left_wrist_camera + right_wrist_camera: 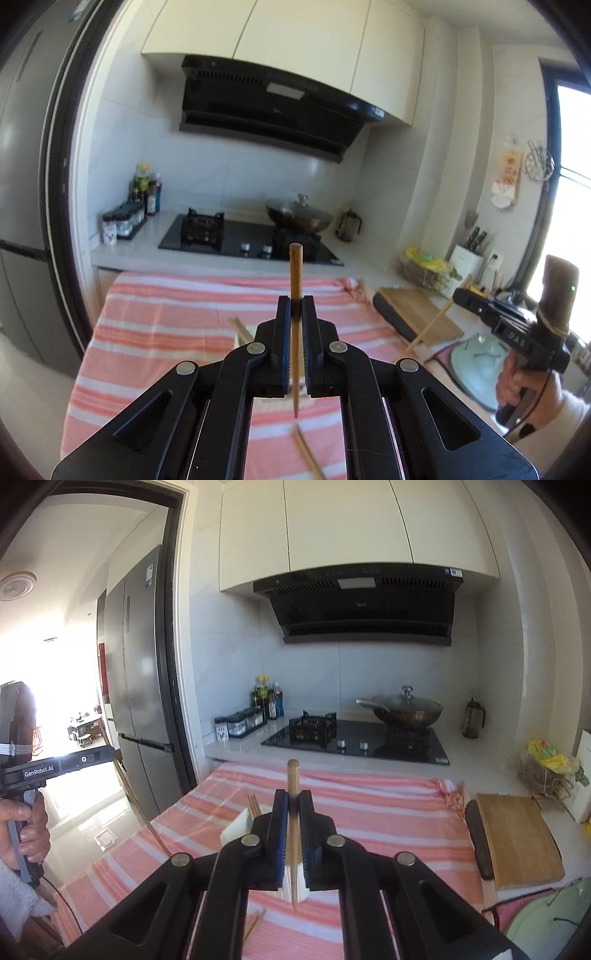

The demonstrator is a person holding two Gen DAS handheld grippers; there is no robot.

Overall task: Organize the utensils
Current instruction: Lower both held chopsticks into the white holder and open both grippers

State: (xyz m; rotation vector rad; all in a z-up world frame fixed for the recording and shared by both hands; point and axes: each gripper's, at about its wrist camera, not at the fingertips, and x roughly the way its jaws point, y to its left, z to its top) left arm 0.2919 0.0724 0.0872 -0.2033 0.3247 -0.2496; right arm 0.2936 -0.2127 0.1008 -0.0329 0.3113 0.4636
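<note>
My left gripper [295,301] is shut on a wooden chopstick [295,266] that stands nearly upright between the pads, above the pink striped cloth [166,321]. My right gripper [293,794] is shut on a second chopstick [293,775], also upright. Each gripper shows in the other's view: the right gripper [460,295] with its slanting chopstick [432,325], the left gripper [110,752] with its chopstick [144,812]. Below the jaws stands a white holder [234,829] with several chopsticks [253,803] in it. Another chopstick [308,456] lies loose on the cloth.
Behind the cloth are a black gas hob [354,740], a lidded wok [406,705], and condiment bottles and jars [258,709]. A wooden cutting board [517,838], a wire basket [546,775] and a pale green lid [476,362] lie to the right. A fridge [136,686] stands left.
</note>
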